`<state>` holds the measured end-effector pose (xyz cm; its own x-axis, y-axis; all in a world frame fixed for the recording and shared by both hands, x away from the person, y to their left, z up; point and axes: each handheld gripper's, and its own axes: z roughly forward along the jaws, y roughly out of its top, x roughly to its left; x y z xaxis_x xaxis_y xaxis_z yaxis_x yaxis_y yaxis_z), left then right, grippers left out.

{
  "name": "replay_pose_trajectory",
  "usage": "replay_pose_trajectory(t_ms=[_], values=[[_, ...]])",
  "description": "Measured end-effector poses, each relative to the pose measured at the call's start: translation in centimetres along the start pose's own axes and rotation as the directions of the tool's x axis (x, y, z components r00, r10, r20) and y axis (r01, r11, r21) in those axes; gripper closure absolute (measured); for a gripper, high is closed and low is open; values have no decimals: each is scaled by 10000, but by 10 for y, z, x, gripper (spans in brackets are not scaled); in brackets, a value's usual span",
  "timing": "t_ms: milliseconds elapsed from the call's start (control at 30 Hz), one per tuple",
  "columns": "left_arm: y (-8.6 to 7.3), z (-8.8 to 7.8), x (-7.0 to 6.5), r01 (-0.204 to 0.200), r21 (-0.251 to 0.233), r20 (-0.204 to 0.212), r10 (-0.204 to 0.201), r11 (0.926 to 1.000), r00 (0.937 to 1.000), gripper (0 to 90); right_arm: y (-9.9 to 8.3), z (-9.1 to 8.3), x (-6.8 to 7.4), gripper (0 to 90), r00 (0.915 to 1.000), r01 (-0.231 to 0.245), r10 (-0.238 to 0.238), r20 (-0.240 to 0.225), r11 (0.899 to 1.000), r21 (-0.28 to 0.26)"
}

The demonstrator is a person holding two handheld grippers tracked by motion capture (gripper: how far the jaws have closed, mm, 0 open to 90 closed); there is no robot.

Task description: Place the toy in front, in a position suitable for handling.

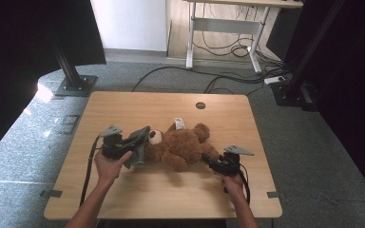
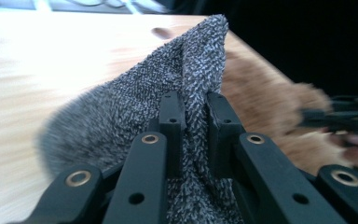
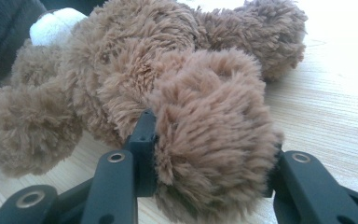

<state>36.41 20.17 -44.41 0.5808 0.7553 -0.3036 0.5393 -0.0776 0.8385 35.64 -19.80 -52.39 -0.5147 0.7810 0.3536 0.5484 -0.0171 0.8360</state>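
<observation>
High view: we see a brown teddy bear point(image 1: 183, 145) lying on its back near the middle of the wooden table point(image 1: 123, 199), head toward the left, white snout up, a white tag by its upper arm. A grey knitted cloth point(image 1: 140, 145) sits at the bear's head, pinched by the left gripper point(image 1: 135, 141), which the person's left hand point(image 1: 108, 166) holds. The right gripper point(image 1: 208, 159), in the right hand point(image 1: 232, 181), meets the bear's lower leg at the near right.

Left gripper view: we note both black jaws drawn close together on a raised fold of the grey cloth point(image 2: 186, 93); the fabric stands up in a peak between them, with the bear's fur point(image 2: 270, 102) blurred behind it.

Right gripper view: we record the jaws clamped on the bear's foot point(image 3: 209, 135), fur bulging between and over them. The rest of the bear lies on the tabletop point(image 3: 335, 102) beyond, its snout at the upper left.
</observation>
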Motion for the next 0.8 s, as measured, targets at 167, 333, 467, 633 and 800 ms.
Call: replay_pose_trajectory(t_ms=[167,333,467,633,800], values=[[13,29,-33,-617,243,596,601,9978,9964,781,-2,-1,1,562,10000,-21,20,-13,10000,-28],[15,62,-64,-1025,576,1264,946,9931,9875,780,-4,0,1,562,9999,-101,101,-39,9999,-83],[14,89,-91,-1751,1123,1431,1585,9781,9769,780,-5,0,2,562,9999,-102,102,-3,9999,-107],[6,105,-87,-1726,1560,1216,1545,9726,9805,779,-6,-1,3,562,10000,-71,72,23,9999,-109],[0,104,-77,-1502,1533,1315,1305,9767,9827,781,-7,0,2,561,10000,-25,25,0,10000,-86]])
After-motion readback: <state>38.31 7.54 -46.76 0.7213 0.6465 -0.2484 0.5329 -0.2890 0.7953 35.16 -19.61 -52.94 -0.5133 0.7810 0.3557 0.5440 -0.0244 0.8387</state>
